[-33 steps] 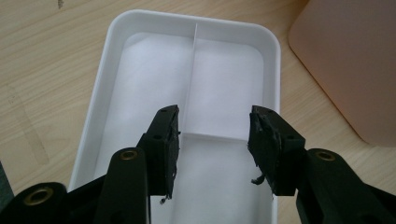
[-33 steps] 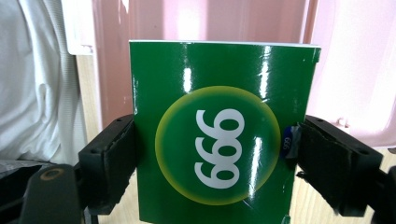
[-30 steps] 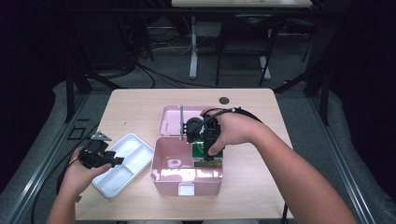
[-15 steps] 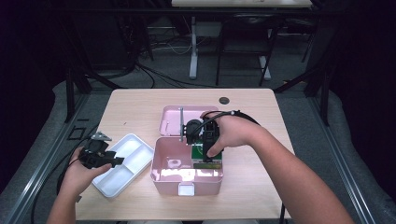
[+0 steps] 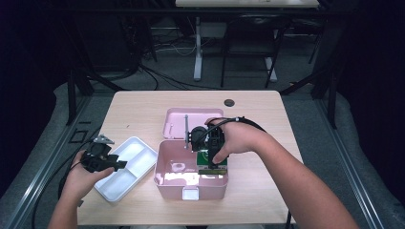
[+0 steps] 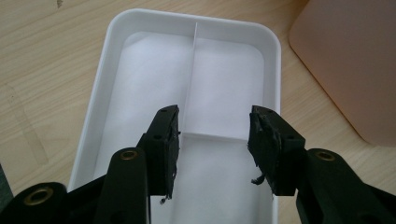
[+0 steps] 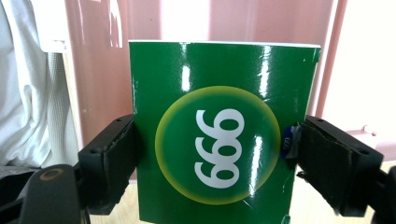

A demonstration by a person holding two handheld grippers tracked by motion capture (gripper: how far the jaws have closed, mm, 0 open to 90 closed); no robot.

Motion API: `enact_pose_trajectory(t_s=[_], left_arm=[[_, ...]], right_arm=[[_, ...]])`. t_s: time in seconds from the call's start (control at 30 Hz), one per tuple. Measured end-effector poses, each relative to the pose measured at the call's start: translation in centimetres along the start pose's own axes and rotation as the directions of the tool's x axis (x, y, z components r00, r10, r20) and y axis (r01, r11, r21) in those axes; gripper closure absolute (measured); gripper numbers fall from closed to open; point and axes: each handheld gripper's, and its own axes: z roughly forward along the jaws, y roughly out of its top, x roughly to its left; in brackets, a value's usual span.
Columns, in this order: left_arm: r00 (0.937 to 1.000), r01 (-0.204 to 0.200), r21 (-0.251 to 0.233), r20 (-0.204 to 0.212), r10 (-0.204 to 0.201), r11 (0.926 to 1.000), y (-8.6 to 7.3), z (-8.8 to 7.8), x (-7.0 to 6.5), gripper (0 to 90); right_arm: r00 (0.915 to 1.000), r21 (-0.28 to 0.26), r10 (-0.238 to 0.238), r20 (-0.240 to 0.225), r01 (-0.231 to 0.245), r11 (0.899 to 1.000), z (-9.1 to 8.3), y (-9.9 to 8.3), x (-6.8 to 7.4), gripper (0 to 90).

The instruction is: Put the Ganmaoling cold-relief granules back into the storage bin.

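An open pink box [image 5: 162,174] stands at the table's front middle, its lid [image 5: 176,121] lying flat behind it. My right gripper [image 5: 210,155] points down into the box's right side and is shut on a glossy green carton [image 5: 216,165]. In the right gripper view the green carton [image 7: 219,130] with a white number in a yellow-ringed circle sits squeezed between my right gripper [image 7: 215,149] jaws, pink box wall [image 7: 93,56] behind it. My left gripper [image 5: 117,164] hovers open over a white divided tray [image 5: 136,152]; the left gripper [image 6: 212,126] holds nothing above the tray [image 6: 140,93].
A small ring-shaped item [image 5: 179,167] lies inside the pink box at its left. White fabric-like material [image 7: 28,93] shows beside the carton. A dark round disc [image 5: 229,102] sits near the table's far edge. The pink box's corner [image 6: 355,60] borders the tray.
My right gripper with the green carton has shifted slightly toward the near side and lower into the pink box. The left gripper has stayed over the tray.
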Motion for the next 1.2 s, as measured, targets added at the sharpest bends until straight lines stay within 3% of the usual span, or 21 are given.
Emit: enact_pose_trajectory(t_s=[0.5,0.73,1.2], left_arm=[[1.0000,0.000,0.001,0.000,0.000,1.0000,0.0,0.0,0.0,53.2],[1.0000,-0.001,0.005,-0.001,0.001,1.0000,0.0,0.1,0.0,53.2],[1.0000,-0.004,0.007,-0.002,0.004,1.0000,0.0,0.2,0.0,53.2]], right_arm=[[1.0000,0.025,0.008,0.005,-0.008,1.000,1.2,0.2,-0.1,16.5],[0.9993,0.016,0.031,-0.020,-0.030,0.999,2.5,-0.1,-0.2,16.4],[0.9988,-0.002,0.028,-0.041,-0.028,1.000,4.0,-0.4,-0.2,16.0]])
